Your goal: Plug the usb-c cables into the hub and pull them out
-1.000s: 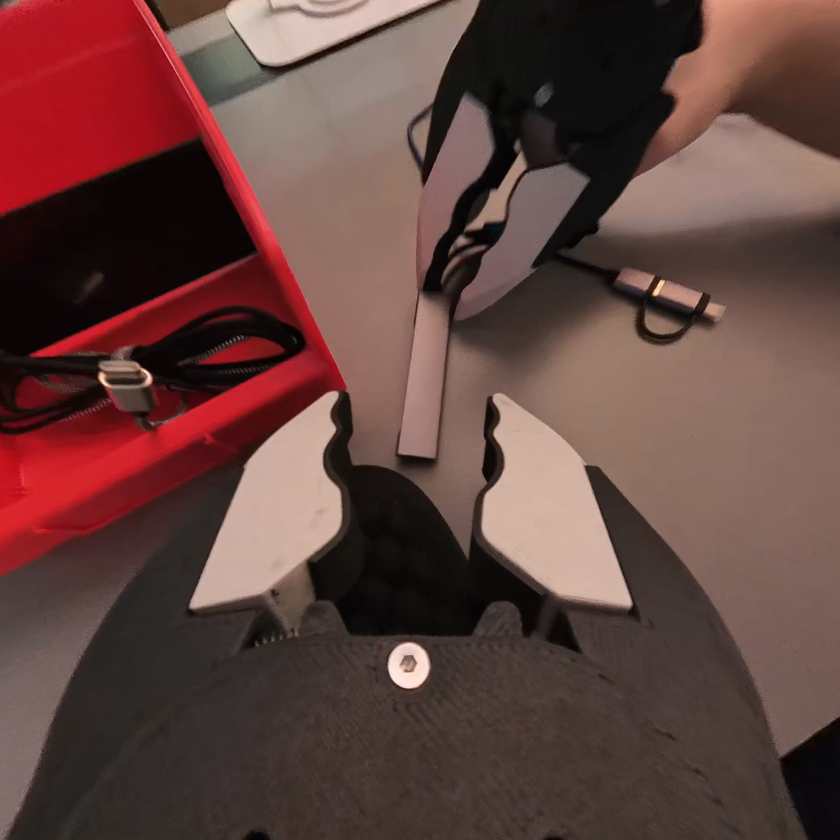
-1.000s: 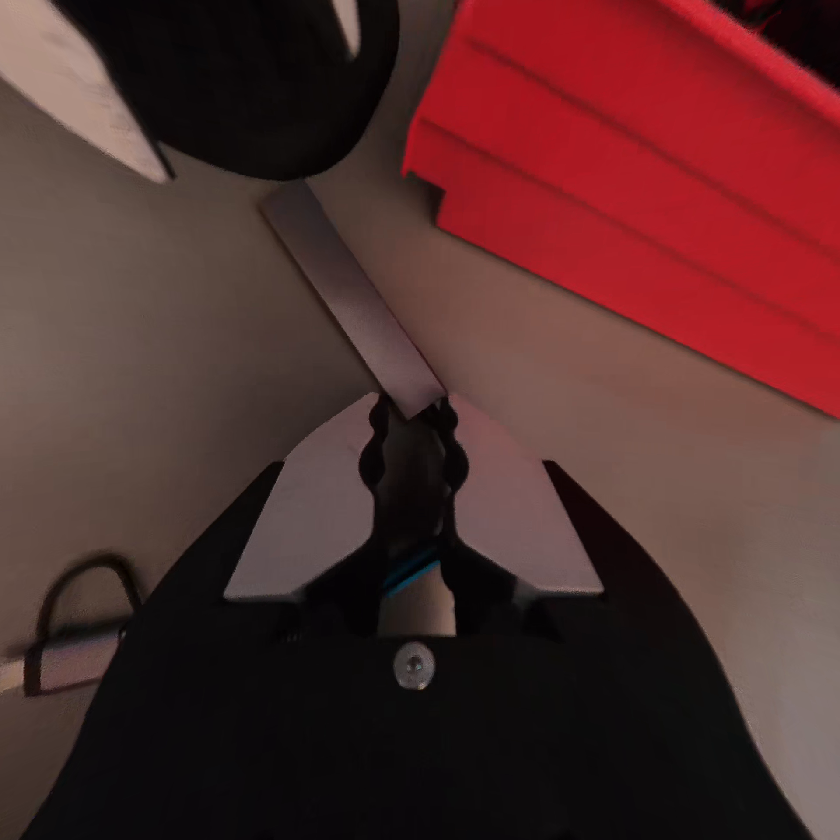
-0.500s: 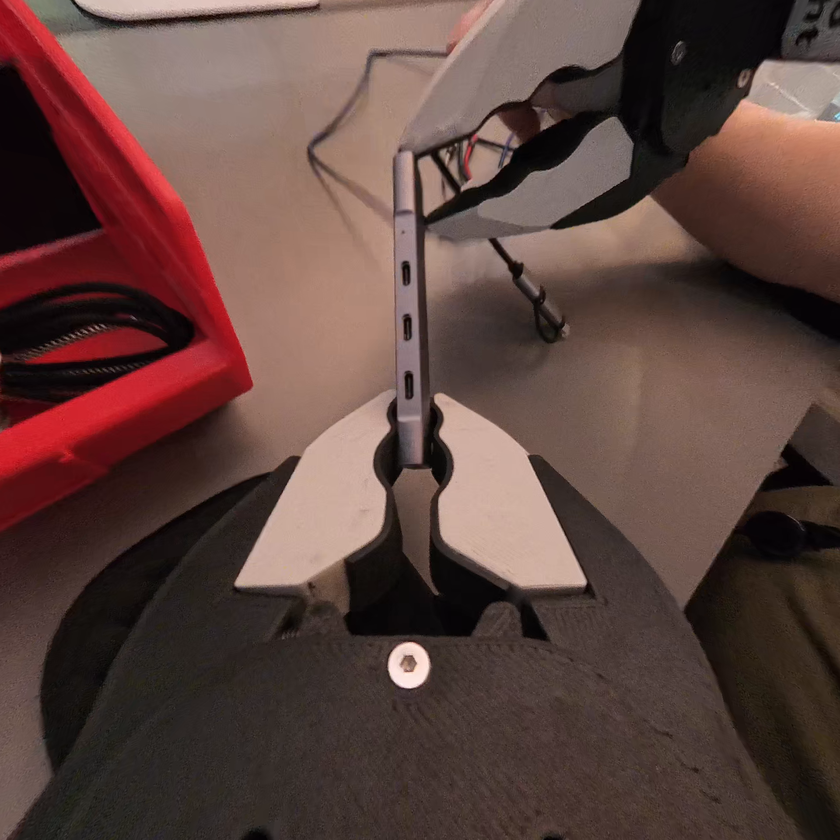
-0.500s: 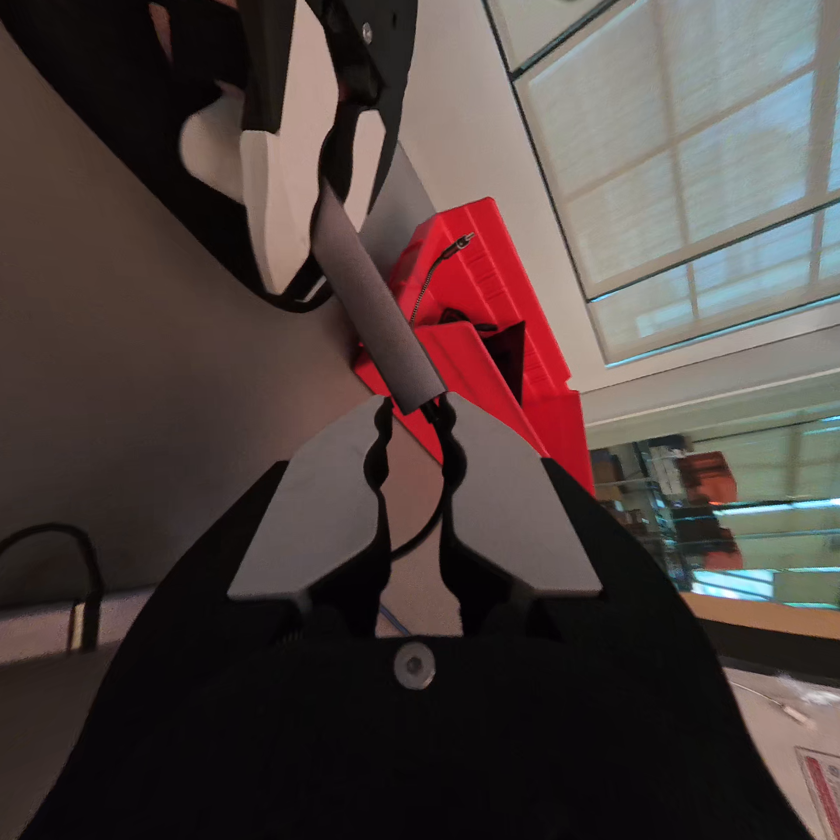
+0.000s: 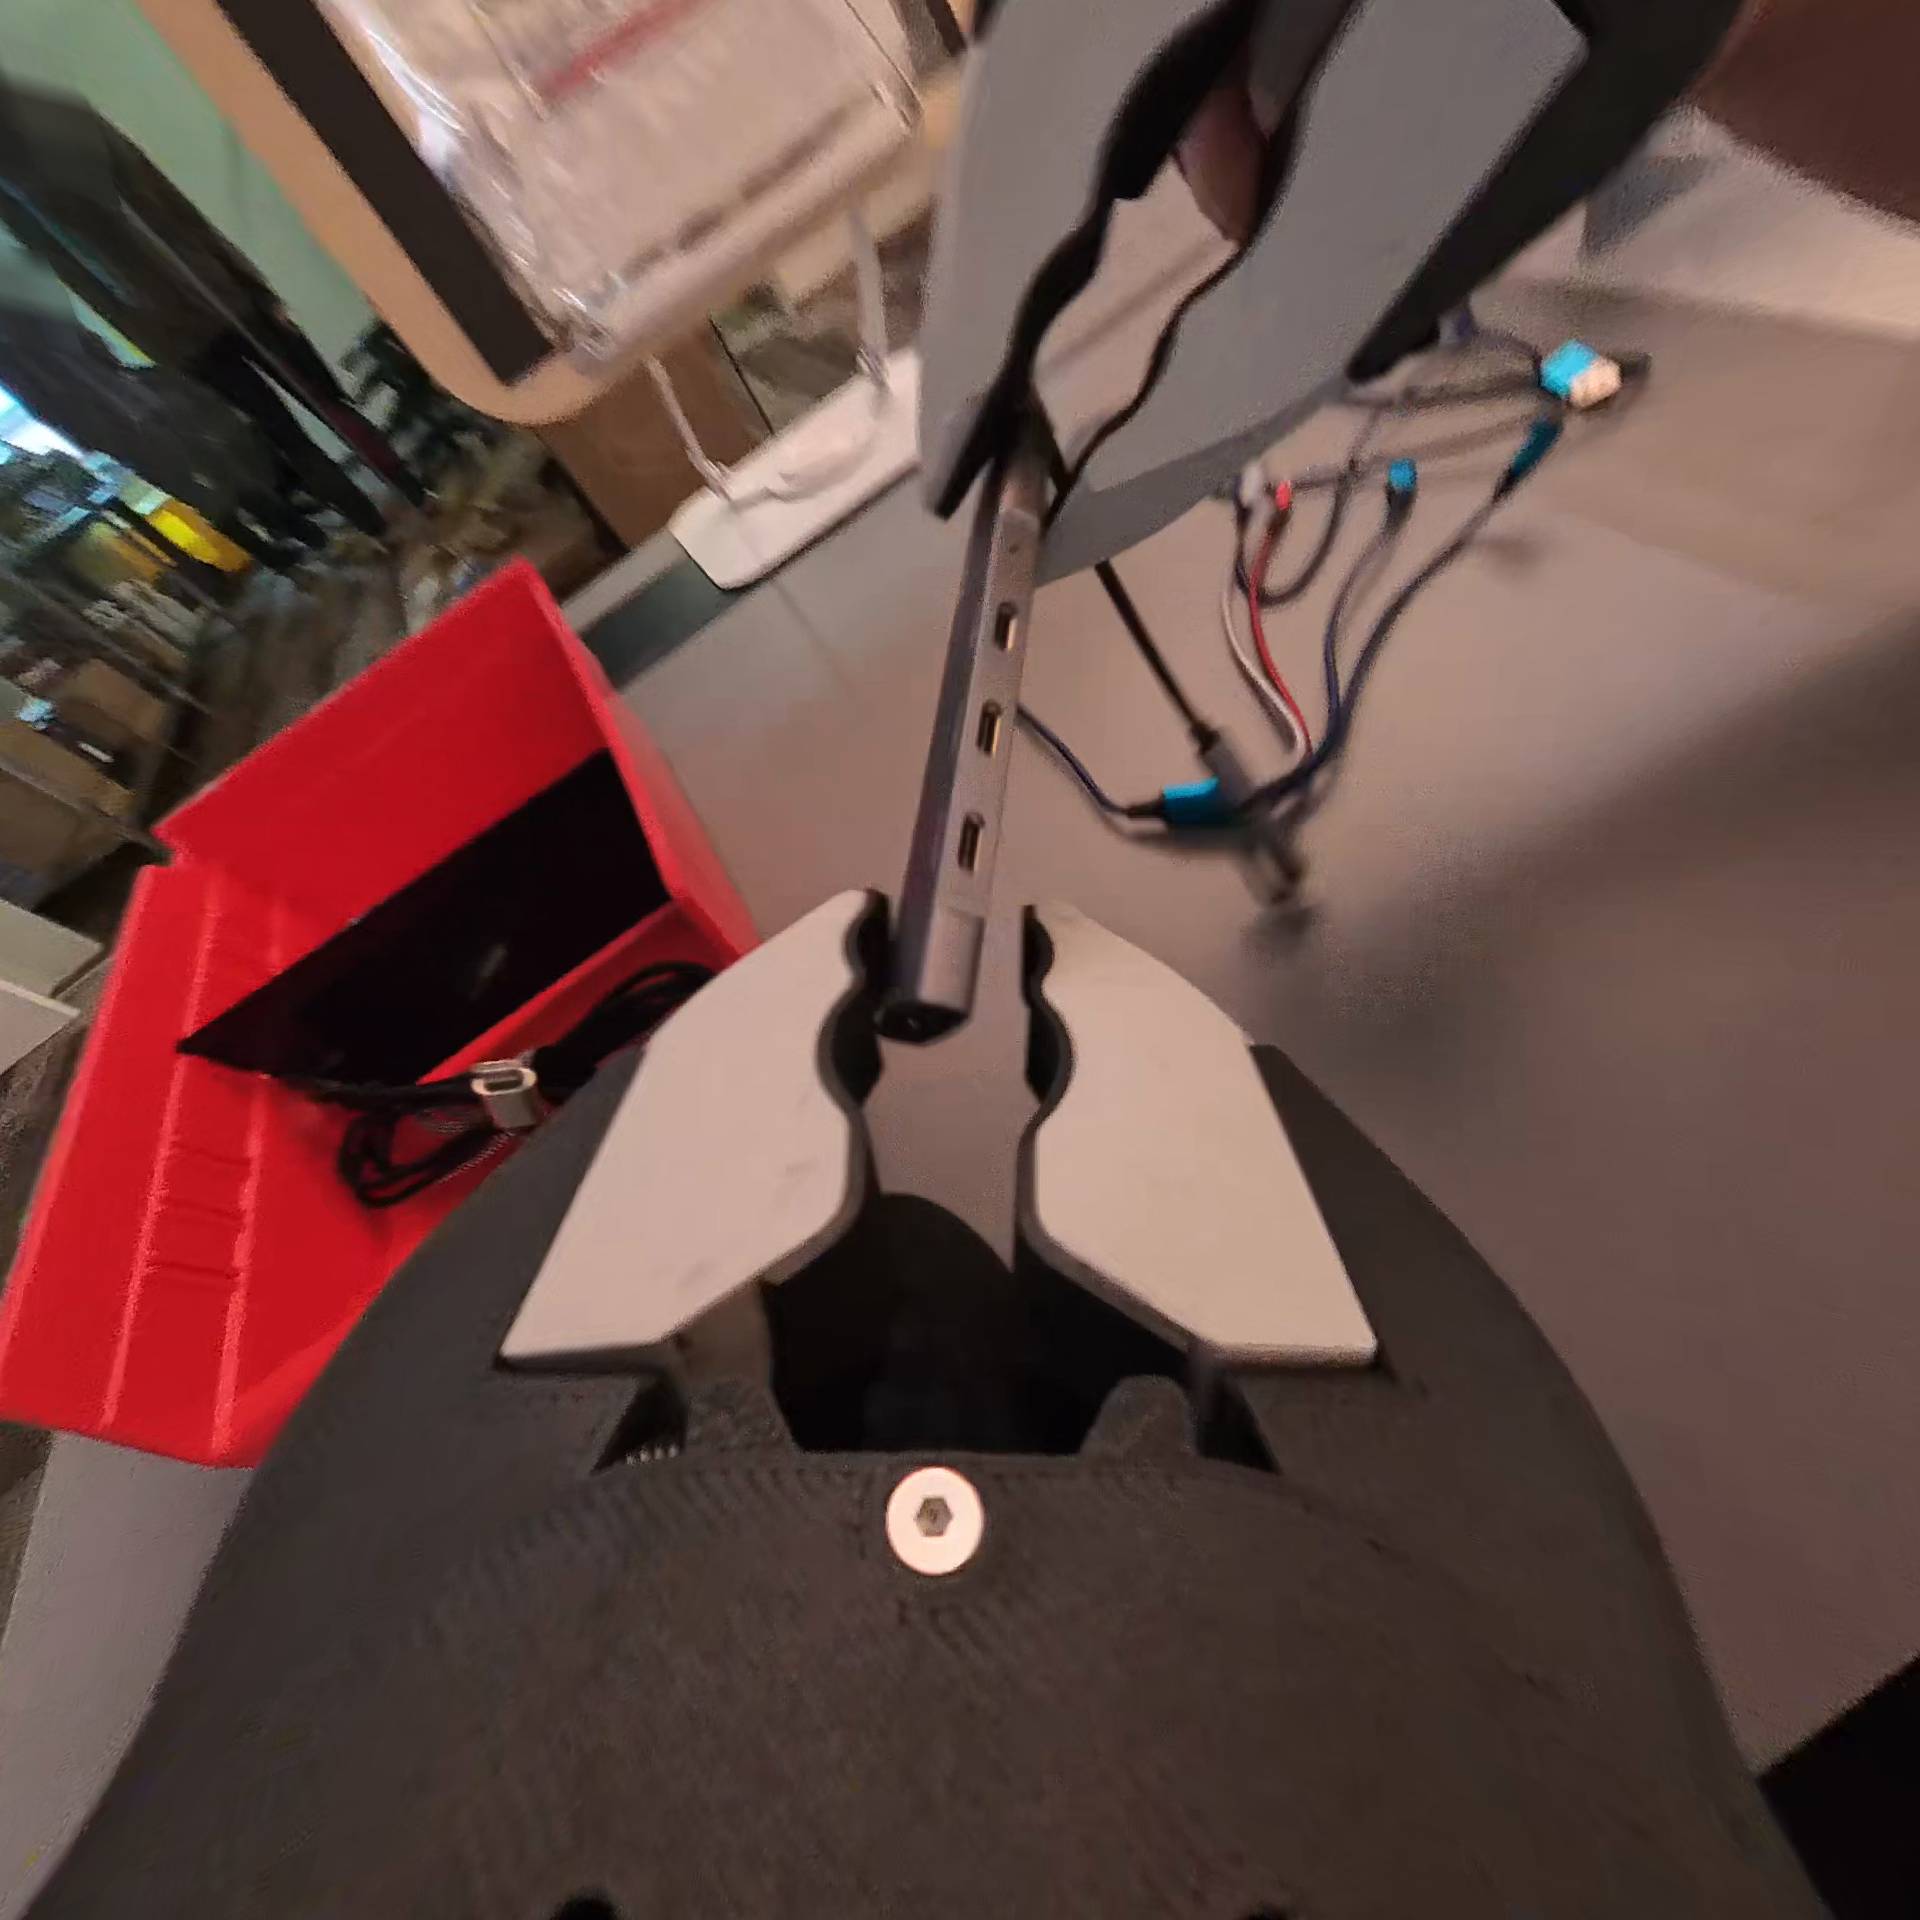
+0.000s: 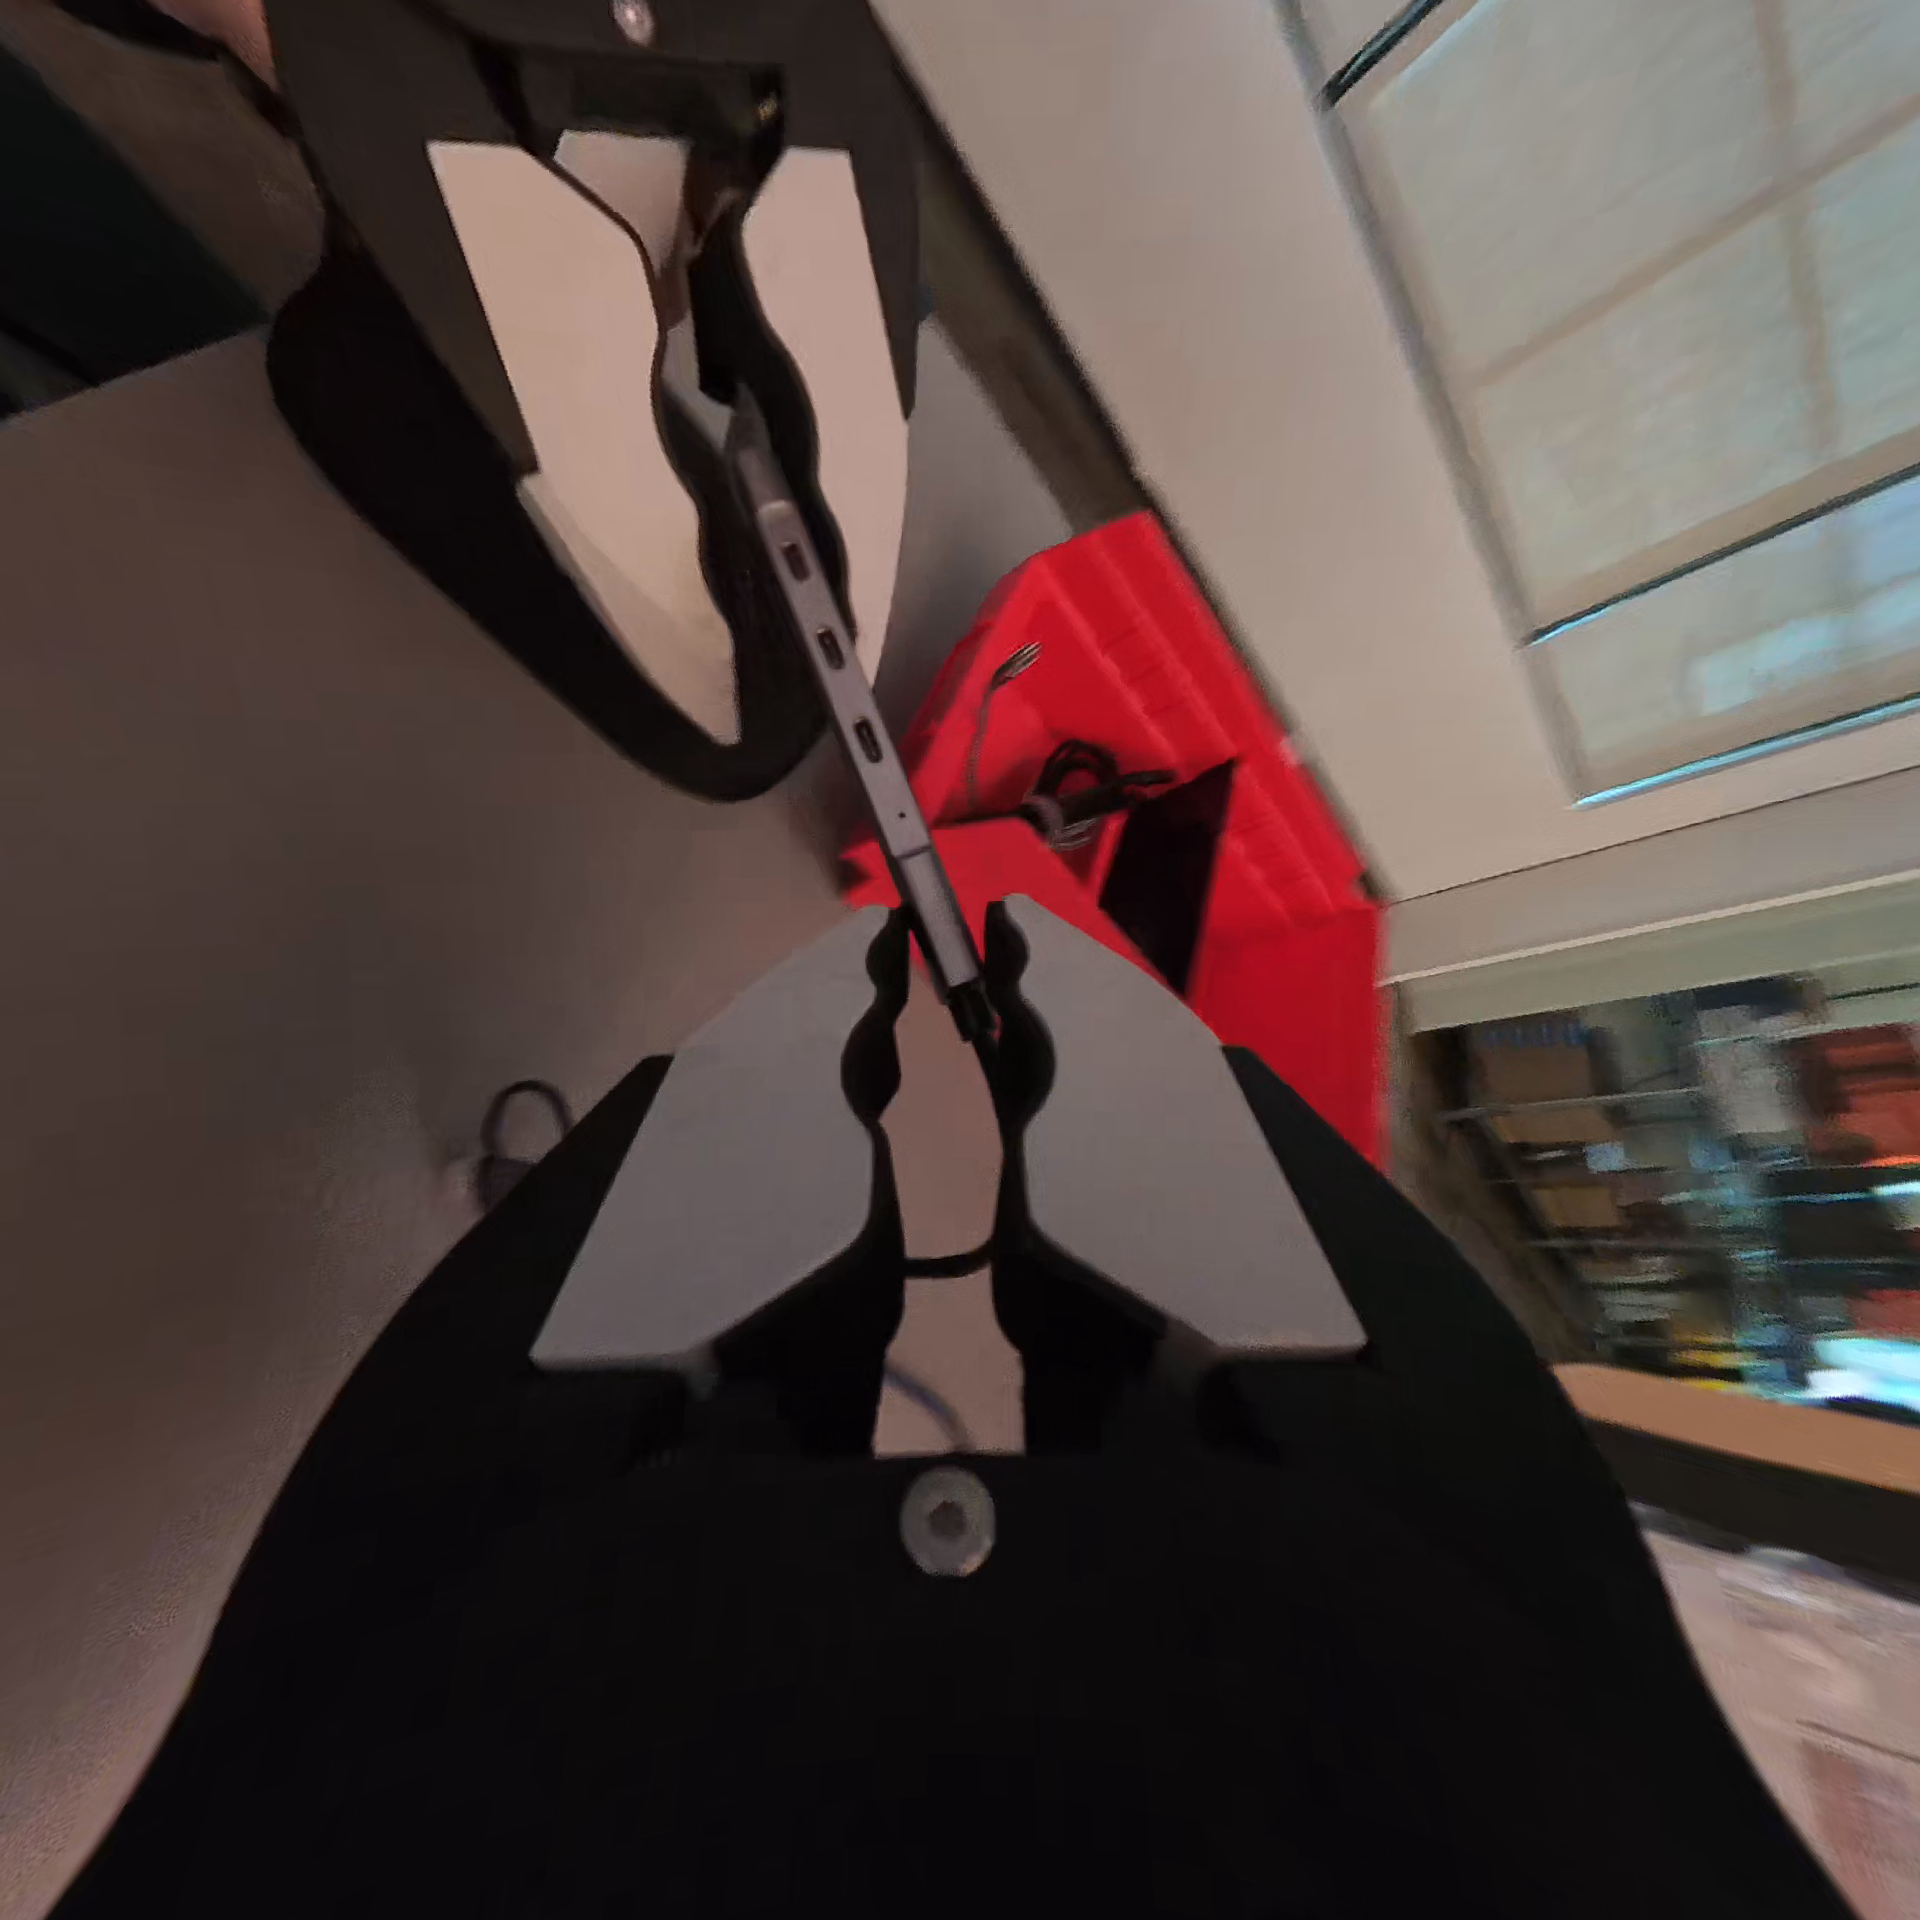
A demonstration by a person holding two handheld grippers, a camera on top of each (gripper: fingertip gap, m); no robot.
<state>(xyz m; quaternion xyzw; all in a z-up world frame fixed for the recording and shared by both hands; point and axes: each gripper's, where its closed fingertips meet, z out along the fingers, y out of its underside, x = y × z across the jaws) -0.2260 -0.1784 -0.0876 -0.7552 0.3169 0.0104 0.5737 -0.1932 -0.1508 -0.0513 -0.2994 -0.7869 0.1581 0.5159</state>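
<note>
- The left gripper [image 5: 956, 920] is keeping its fingers spread wider than what sits between them: table is showing through on one side, so I judge it is not clamping.
- The right gripper [image 6: 945, 904] is closing its fingers on the cable end of the slim grey metal bar-shaped hub [image 5: 971, 727]. Since the hub is hanging clear of the table, I judge this gripper is carrying it.
- The hub is bridging the two pairs of fingers, its row of three ports facing up and unoccupied. Its own black tail cable [image 6: 940, 1262] is looping back between the right fingers.
- Handling, as a judgement: the hub is looking light, rigid and smooth, so it is likely to slip. The flat faces near either end are offering the best hold, leaving the ports free.
- The black braided cables with a silver plug [image 5: 509, 1091] are lying in a red plastic bin [image 5: 312, 831], out beyond the left gripper's outer finger. They are looking limp, so the stiff plug shell is the place to pinch.
- The matt grey table [image 5: 1455, 935] is lying beneath the fingers. A bundle of thin coloured wires [image 5: 1299, 665] is trailing past the right fingers.
- Room: blurred shelving and large blinded windows [image 6: 1662, 416] are showing in the background.
</note>
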